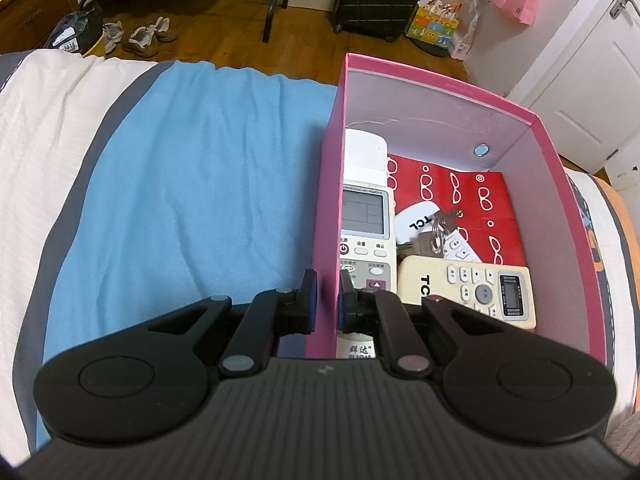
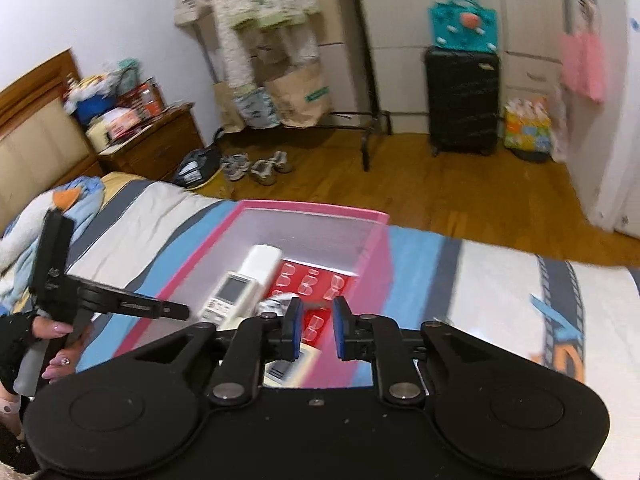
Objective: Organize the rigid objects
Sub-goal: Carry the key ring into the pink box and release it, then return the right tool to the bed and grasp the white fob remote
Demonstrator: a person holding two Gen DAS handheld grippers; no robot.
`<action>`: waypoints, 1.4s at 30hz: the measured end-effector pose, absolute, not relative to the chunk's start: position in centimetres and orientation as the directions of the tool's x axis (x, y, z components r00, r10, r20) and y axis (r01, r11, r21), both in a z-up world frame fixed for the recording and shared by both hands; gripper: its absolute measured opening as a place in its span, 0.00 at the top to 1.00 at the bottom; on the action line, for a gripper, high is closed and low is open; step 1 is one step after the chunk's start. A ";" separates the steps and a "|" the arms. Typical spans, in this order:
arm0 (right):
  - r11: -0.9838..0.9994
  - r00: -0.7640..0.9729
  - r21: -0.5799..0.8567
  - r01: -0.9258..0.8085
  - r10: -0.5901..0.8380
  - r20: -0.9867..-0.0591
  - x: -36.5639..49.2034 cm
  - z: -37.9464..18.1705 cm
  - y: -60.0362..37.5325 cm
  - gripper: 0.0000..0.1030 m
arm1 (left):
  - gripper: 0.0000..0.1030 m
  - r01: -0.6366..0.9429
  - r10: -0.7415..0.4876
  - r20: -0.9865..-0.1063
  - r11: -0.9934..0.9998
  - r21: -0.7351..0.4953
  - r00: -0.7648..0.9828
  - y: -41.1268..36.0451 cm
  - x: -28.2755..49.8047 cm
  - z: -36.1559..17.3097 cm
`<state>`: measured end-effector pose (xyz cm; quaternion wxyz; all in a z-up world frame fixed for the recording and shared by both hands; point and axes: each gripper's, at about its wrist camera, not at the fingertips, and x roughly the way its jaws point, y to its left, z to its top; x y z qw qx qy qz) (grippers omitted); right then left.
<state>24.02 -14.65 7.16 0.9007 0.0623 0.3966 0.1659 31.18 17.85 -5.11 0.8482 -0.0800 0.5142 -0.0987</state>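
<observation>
The left gripper (image 1: 325,300) is clamped on the box (image 1: 440,120) wall, remotes (image 1: 364,216) lying lengthwise inside on the bed; the right gripper (image 2: 314,328), slightly apart and empty, hovers above.

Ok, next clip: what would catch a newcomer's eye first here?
The open pink cardboard box on the blue bedspread, holding a white remote control, a cream remote control and a red patterned booklet. The left gripper is clamped on the box's near left wall; the right gripper hovers open above.
</observation>
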 end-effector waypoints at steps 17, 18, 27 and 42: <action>0.971 0.554 0.228 0.076 0.149 -0.819 27.9 -5.2 -22.1 0.54 | 0.91 0.074 -0.244 -0.862 0.969 -0.236 0.444 17.8 31.3 -5.2; 0.964 0.562 0.250 0.096 0.154 -0.813 28.2 -5.8 -22.4 0.52 | 0.91 0.073 -0.244 -0.863 0.969 -0.237 0.443 17.8 31.3 -5.3; 0.963 0.589 0.228 0.145 0.102 -0.802 30.2 -7.9 -20.6 0.34 | 0.91 0.080 -0.240 -0.861 0.970 -0.229 0.448 17.8 31.4 -5.0; 0.993 0.552 0.108 0.054 0.060 -0.832 28.1 -7.0 -19.8 0.56 | 0.91 0.066 -0.239 -0.865 0.970 -0.235 0.441 17.7 31.5 -5.4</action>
